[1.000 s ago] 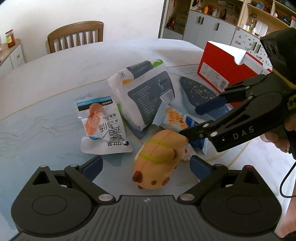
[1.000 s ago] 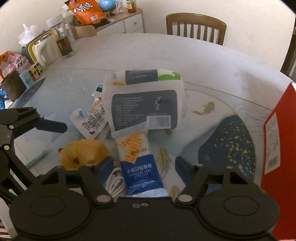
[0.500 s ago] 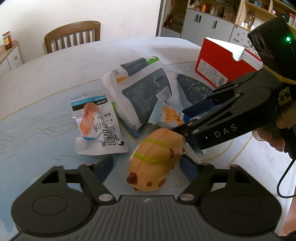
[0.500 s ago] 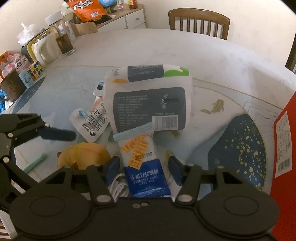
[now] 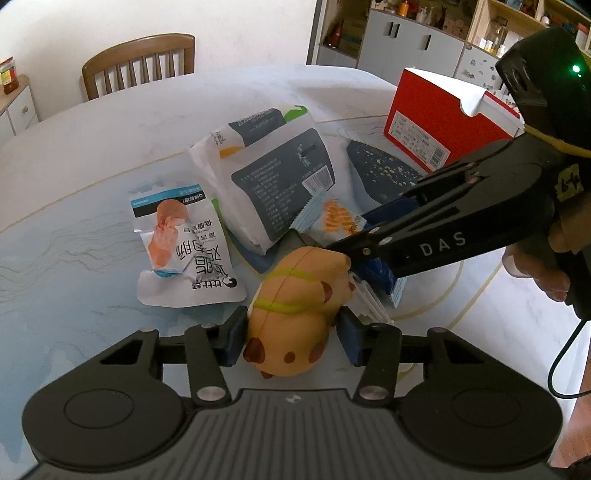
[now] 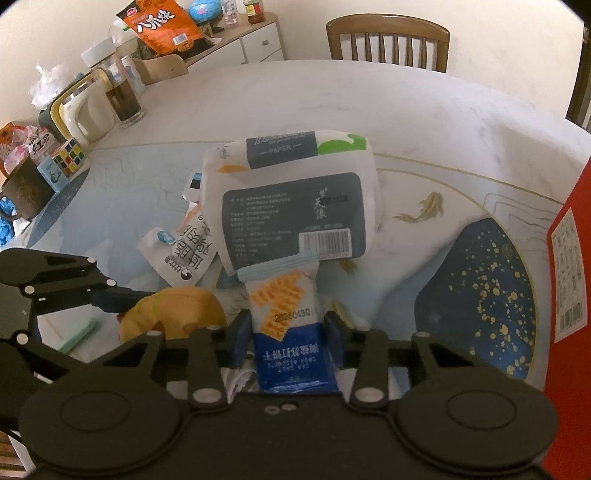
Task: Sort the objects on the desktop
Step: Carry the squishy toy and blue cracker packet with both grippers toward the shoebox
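Orange squishy toy [image 5: 295, 310] and blue-white snack packet [image 6: 291, 332] are being closed on by left and right jaws; nothing is sorted yet, counter [image 5: 92, 155] pile remaining.

Your left hand-held gripper [image 5: 291, 338], wide a second ago, is closing around the orange toy animal [image 5: 295, 314]. Your right hand-held gripper [image 6: 288, 332] is closing too, flanking the blue-and-white snack packet [image 6: 288, 325].

Wooden chair [image 5: 139, 62] by white wall [image 5: 110, 18], grey cabinets [image 5: 399, 40] w/ shelves behind
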`<state>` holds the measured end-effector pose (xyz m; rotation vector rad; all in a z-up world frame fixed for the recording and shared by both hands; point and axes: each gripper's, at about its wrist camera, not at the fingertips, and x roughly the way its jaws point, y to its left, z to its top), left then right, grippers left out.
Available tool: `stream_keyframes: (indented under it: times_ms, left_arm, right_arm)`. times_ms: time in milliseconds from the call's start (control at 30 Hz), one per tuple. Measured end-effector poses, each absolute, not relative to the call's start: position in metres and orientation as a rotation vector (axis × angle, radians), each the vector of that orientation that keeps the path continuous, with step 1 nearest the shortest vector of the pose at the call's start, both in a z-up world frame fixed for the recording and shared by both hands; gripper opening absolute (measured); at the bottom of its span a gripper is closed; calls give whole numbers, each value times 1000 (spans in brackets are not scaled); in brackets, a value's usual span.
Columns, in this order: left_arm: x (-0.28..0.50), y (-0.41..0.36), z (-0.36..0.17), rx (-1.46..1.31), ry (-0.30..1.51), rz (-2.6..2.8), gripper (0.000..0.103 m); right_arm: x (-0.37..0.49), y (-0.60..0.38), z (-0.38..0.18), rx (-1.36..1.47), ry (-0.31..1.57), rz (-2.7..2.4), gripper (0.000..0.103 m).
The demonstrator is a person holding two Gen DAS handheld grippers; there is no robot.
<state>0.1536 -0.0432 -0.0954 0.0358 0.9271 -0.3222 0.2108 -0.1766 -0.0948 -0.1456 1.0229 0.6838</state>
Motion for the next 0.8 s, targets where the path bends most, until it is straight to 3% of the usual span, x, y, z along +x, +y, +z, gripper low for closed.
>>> stream_keyframes:
  times_ms: [800]
  left_arm:
    - [143, -50, -60, 9, 900, -326, 49]
  right_arm:
    - [188, -220, -57, -74, 960, 643, 38]
